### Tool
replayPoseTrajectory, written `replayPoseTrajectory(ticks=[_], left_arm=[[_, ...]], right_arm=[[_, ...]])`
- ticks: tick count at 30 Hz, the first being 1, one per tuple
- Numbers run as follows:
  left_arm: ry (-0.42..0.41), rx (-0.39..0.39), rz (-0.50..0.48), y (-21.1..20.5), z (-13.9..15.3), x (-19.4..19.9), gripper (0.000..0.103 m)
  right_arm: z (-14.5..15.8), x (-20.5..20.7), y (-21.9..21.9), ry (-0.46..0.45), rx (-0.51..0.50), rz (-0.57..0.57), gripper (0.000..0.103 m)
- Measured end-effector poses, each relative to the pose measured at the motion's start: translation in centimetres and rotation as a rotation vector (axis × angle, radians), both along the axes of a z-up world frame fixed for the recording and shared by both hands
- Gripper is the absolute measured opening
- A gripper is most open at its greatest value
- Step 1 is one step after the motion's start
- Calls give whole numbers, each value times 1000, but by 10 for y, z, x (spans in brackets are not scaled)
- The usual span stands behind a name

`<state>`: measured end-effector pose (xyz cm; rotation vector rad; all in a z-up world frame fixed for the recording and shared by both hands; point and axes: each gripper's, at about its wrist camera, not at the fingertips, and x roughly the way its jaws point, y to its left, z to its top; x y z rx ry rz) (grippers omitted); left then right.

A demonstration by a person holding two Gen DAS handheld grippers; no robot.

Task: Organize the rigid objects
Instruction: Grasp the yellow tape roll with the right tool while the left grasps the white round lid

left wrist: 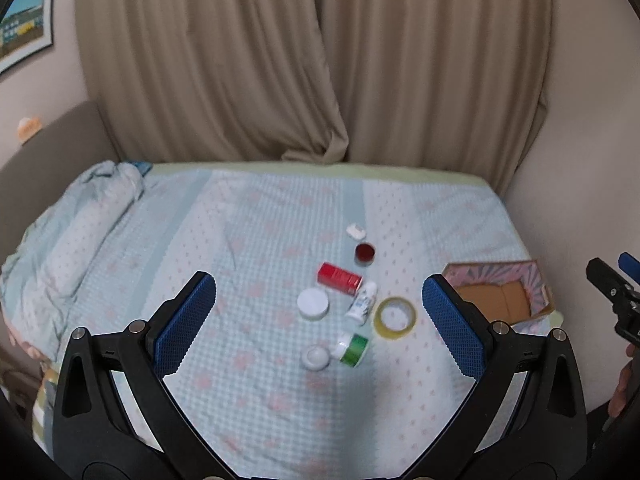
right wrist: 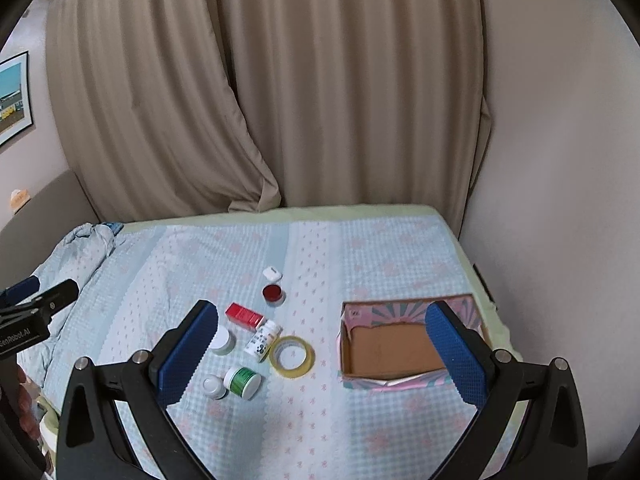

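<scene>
Several small items lie clustered on the bed: a red box [left wrist: 339, 278] [right wrist: 243, 315], a dark red round tin [left wrist: 365, 253] [right wrist: 273, 293], a white case [left wrist: 356, 231] [right wrist: 272, 273], a white jar [left wrist: 313, 304] [right wrist: 221, 339], a white bottle [left wrist: 362, 304] [right wrist: 262, 339], a yellow tape roll [left wrist: 395, 317] [right wrist: 291, 356], a green-labelled jar [left wrist: 353, 349] [right wrist: 241, 382] and a small white cap [left wrist: 316, 357] [right wrist: 213, 385]. An open cardboard box [left wrist: 496, 298] [right wrist: 390, 348] sits to their right. My left gripper [left wrist: 320, 308] and right gripper [right wrist: 320, 340] both hover open above the bed, holding nothing.
The bed [left wrist: 260, 240] has a light blue checked cover, with a bunched blanket [left wrist: 80, 220] at the left. Beige curtains [left wrist: 300, 60] hang behind and a wall [right wrist: 560, 160] runs along the right. The other gripper shows at the frame edge in each view.
</scene>
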<state>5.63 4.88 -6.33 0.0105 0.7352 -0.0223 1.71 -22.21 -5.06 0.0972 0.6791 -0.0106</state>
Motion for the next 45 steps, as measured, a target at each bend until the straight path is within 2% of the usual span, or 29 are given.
replayPoseTrajectory(ticks=[8, 13, 18, 22, 26, 33, 36, 39, 42, 44, 45], left_arm=[[125, 34, -133, 42, -59, 61, 102], [225, 58, -241, 62, -117, 106, 102], [325, 103, -353, 66, -193, 155, 102], [384, 120, -399, 64, -247, 184, 102], [440, 126, -451, 51, -306, 202, 102], [518, 145, -479, 32, -382, 223, 102], [532, 148, -483, 26, -403, 230, 102], [527, 147, -490, 20, -416, 237, 101], [521, 144, -499, 14, -422, 242, 95], [524, 144, -502, 9, -429, 245, 83], [521, 149, -502, 5, -432, 246, 80]], right_arm=[[-53, 42, 39, 155, 54, -77, 103], [-103, 75, 67, 293, 83, -132, 103], [-166, 107, 85, 402, 95, -200, 103], [-225, 132, 94, 502, 101, -237, 103], [-281, 151, 95, 603, 97, -266, 103], [-365, 186, 98, 740, 90, -251, 103], [-394, 197, 96, 783, 111, -246, 103], [-410, 206, 95, 800, 108, -240, 103], [-414, 214, 91, 787, 103, -241, 103], [-416, 221, 88, 784, 102, -244, 103], [-417, 223, 86, 784, 104, -241, 103]])
